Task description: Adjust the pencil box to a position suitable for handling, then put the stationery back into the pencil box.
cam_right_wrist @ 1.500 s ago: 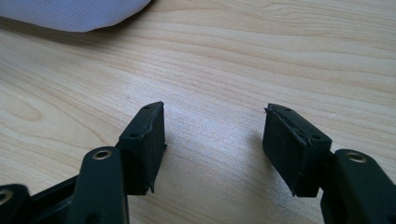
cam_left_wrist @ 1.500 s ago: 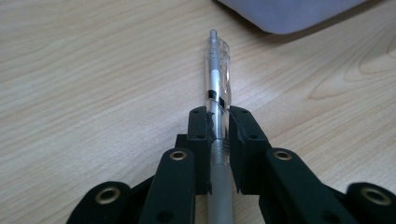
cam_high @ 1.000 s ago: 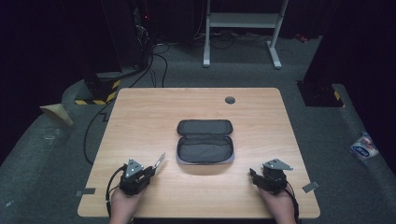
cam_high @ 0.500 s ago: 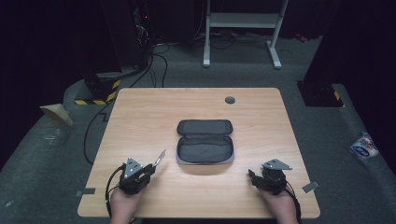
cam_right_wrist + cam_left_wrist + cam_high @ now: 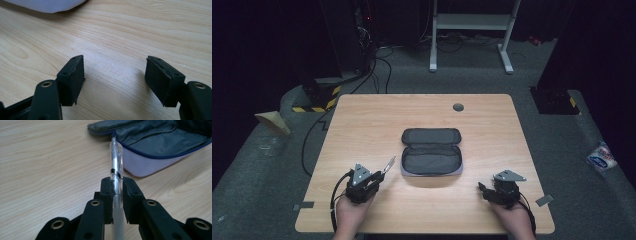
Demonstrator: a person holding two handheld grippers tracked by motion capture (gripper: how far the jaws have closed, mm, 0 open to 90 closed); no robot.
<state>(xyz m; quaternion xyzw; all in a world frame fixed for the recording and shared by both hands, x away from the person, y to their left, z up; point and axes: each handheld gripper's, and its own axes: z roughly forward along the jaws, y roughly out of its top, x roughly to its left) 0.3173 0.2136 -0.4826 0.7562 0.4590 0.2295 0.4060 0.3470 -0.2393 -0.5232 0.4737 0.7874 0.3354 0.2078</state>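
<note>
Near edge of the table (image 5: 362, 115), left side: my left gripper (image 5: 377, 176) has its jaws clamped on a clear pen (image 5: 116, 167); the pen sticks out past the pads, tip aimed at the near left corner of the pouch (image 5: 432, 158), just short of its rim, lifted off the wood

Near edge, right side: my right gripper (image 5: 482, 188) holds nothing, jaws partly apart and just been opening, bare wood between the pads (image 5: 72, 75)

Middle of the table: the pouch lies unzipped, lid folded back toward the far edge, grey lining showing

Far edge, right of centre: small round cable hole (image 5: 458, 107)
</note>
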